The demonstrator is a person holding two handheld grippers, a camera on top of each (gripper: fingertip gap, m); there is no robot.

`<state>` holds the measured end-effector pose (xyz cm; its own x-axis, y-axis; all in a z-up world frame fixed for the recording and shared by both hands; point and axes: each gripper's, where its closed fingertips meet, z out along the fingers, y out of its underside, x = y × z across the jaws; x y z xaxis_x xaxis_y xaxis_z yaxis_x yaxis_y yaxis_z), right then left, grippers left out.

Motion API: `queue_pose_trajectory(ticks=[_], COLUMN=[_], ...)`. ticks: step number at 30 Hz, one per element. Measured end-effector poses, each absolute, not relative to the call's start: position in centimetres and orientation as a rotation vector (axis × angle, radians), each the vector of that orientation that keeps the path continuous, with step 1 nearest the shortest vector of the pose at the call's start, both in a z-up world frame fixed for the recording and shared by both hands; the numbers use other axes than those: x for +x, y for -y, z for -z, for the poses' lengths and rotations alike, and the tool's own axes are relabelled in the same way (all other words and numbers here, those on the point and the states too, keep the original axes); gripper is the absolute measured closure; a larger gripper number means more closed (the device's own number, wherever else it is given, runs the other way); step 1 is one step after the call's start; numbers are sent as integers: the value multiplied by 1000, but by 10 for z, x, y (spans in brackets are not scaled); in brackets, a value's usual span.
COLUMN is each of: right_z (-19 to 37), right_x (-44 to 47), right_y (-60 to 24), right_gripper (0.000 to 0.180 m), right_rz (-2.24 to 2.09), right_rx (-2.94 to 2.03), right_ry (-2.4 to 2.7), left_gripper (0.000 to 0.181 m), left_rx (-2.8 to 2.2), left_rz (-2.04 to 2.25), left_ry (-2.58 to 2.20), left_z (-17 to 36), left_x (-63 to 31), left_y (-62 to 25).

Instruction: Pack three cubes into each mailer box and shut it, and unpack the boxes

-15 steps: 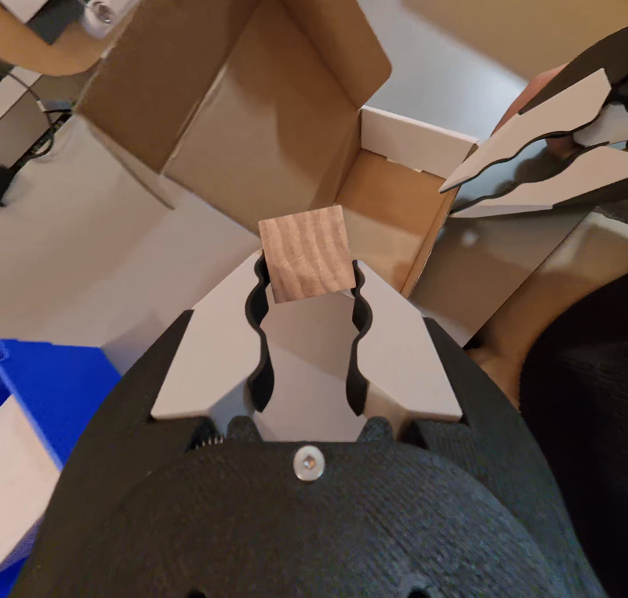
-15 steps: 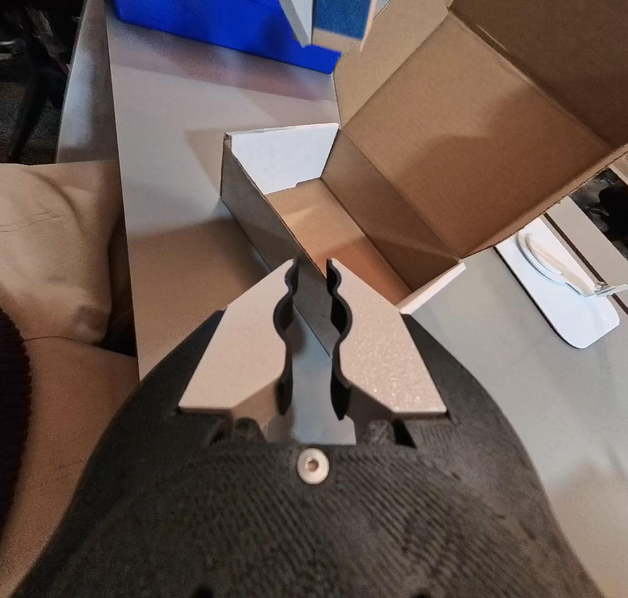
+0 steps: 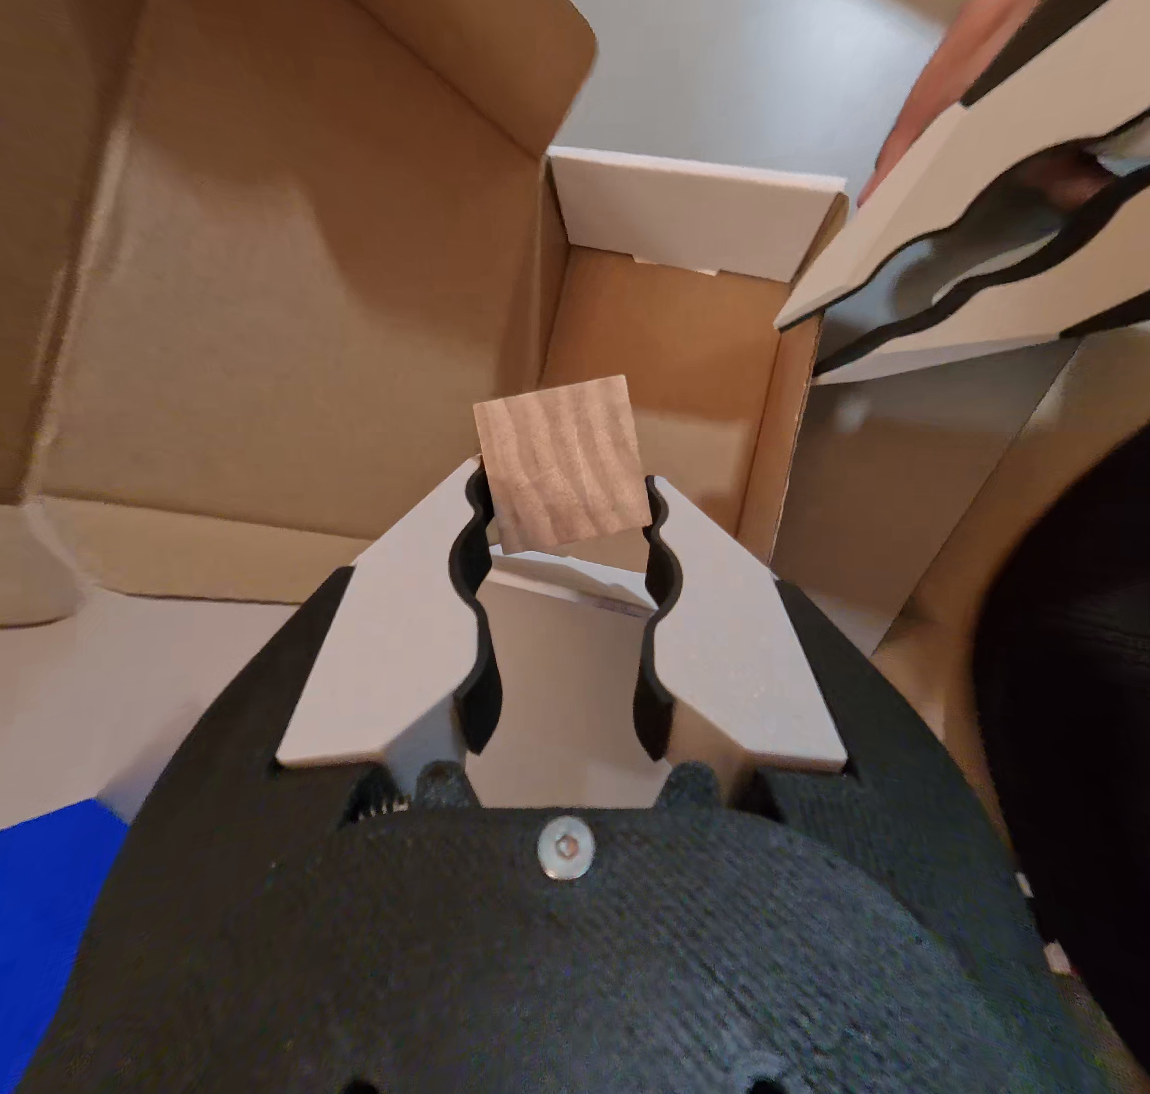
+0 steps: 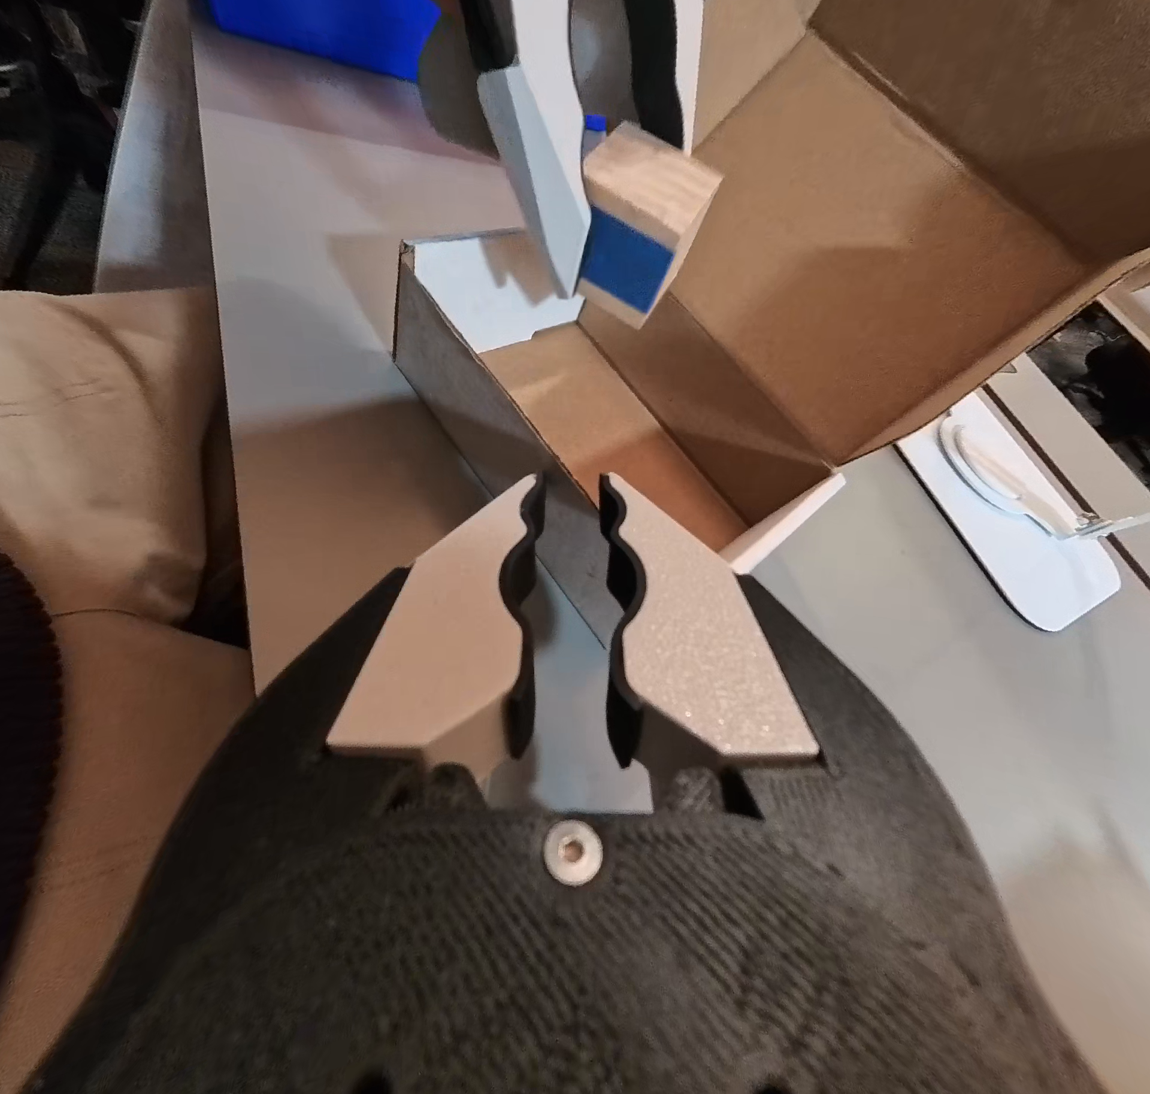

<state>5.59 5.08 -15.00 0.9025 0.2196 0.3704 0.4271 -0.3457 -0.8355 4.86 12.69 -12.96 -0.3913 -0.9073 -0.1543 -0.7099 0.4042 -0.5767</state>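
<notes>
In the left wrist view the left gripper (image 3: 565, 504) has its jaws clamped on a cube (image 3: 563, 464), pinched at the very tips by its two opposite sides. The cube is pale wood with wavy grain lines across the face turned to the camera, and it sits slightly tilted. It hangs above the open box (image 3: 672, 380), over the near end of the brown cardboard interior. The box has white outer faces, a white folded end wall, and its lid (image 3: 280, 243) stands up and back at the left. The right gripper (image 3: 971, 293) reaches in from the upper right, blurred, its tips at the far right corner of the box, jaws a narrow gap apart. A blue bin (image 3: 43, 915) shows at the lower left corner. In the right wrist view the right gripper (image 4: 571, 507) shows its jaws narrowly parted with nothing between them, poised just over the box's (image 4: 460, 392) near long wall. The left gripper (image 4: 597, 205) comes down from the top, holding the cube (image 4: 647, 193) over the far end of the box; from here the cube shows a blue face underneath and light wood above. The lid (image 4: 871, 293) leans back to the right. The box rests on a pale counter (image 4: 299, 268), with the blue bin (image 4: 323, 13) beyond and a white flat object (image 4: 1027, 529) at the right.
</notes>
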Motion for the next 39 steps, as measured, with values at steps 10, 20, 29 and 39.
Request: queue_pose_trajectory(ticks=[10, 20, 29, 39], right_z=[150, 150, 150, 150], right_x=[57, 57, 57, 58], right_y=[-49, -49, -48, -47], right_gripper=[164, 164, 164, 164], right_rz=[227, 226, 231, 235], right_rx=[-1940, -1940, -1940, -1941], right_ry=[469, 471, 469, 467], left_gripper=[135, 137, 137, 138], left_rx=[-1336, -1333, -1356, -1383], left_rz=[514, 465, 471, 501], left_ry=[-2398, -2398, -2360, -2327], left_z=[159, 165, 159, 155], left_x=[46, 42, 35, 32], left_y=[-111, -115, -118, -117])
